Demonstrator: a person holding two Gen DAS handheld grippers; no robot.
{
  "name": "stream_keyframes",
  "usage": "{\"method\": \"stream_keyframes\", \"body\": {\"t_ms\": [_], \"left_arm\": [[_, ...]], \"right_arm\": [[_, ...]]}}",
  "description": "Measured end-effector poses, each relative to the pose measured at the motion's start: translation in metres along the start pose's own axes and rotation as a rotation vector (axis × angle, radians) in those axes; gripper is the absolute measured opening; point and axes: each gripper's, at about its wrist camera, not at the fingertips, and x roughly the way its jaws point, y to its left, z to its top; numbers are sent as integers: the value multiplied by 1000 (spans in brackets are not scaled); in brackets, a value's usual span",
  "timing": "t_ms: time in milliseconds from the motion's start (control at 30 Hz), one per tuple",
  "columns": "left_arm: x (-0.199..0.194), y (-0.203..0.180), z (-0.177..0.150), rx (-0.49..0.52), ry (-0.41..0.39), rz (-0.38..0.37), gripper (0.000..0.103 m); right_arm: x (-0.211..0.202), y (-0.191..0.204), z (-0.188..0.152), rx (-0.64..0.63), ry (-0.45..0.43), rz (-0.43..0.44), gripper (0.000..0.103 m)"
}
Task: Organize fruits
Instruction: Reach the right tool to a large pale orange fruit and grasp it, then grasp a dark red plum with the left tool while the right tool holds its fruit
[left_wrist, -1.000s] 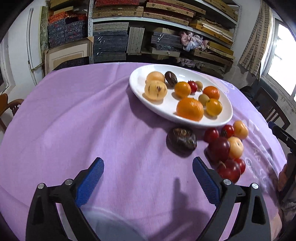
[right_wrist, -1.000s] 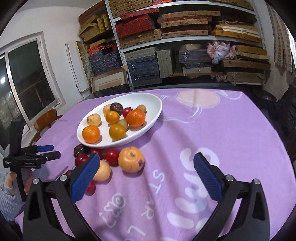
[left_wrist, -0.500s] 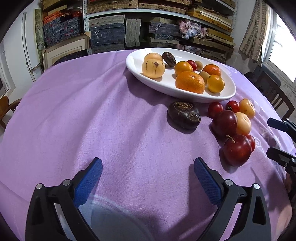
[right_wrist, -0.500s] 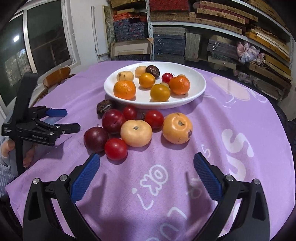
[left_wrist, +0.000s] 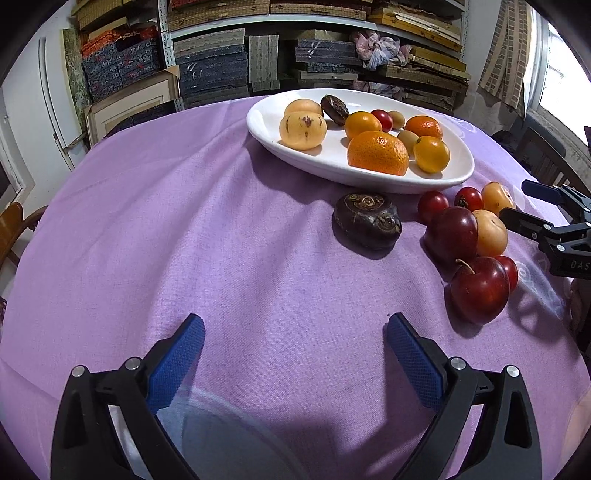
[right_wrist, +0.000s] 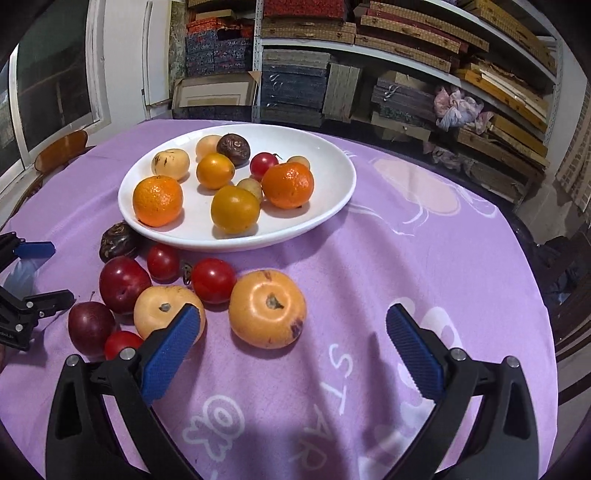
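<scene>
A white oval plate (left_wrist: 334, 168) (right_wrist: 332, 206) on the purple cloth holds oranges, yellow fruits, a cherry tomato and a dark wrinkled fruit. Beside it on the cloth lie a dark wrinkled fruit (left_wrist: 367, 218) (right_wrist: 119, 240), red plums (left_wrist: 479, 290) (right_wrist: 123, 278), cherry tomatoes (right_wrist: 213, 279), a pale yellow fruit (right_wrist: 164, 310) and a large orange-yellow fruit (right_wrist: 267, 308). My left gripper (left_wrist: 295, 354) is open over bare cloth, short of the dark fruit. My right gripper (right_wrist: 293, 343) is open, just in front of the large orange-yellow fruit.
Shelves stacked with boxes (left_wrist: 229, 62) stand behind the round table. A wooden chair (right_wrist: 61, 151) sits at the table's far left edge in the right wrist view. A clear round object (left_wrist: 221, 435) lies under my left gripper.
Both grippers have moved closer to the loose fruits beside the plate. The right one has swung left and now faces the large orange-yellow fruit. Both stay open.
</scene>
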Motion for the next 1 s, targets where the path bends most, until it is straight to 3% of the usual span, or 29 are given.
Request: {"method": "stream_keyframes", "body": {"t_ms": [67, 100, 200, 500, 533, 600, 900, 1000], "left_arm": [[0, 0, 0, 0, 0, 0, 100], [0, 0, 0, 0, 0, 0, 100], [0, 0, 0, 0, 0, 0, 100], [0, 0, 0, 0, 0, 0, 100], [0, -1, 0, 0, 0, 0, 100], [0, 0, 0, 0, 0, 0, 100], [0, -1, 0, 2, -2, -2, 100], [-13, -5, -2, 11, -69, -66, 100]], "right_arm": [[2, -1, 2, 3, -1, 18, 93], [3, -1, 3, 4, 1, 32, 80], [13, 4, 3, -17, 47, 75, 62], [14, -1, 2, 7, 57, 133, 61], [16, -2, 2, 14, 61, 144, 60], [17, -3, 1, 19, 72, 158, 45], [12, -18, -2, 70, 60, 162, 44], [13, -21, -4, 72, 77, 155, 44]]}}
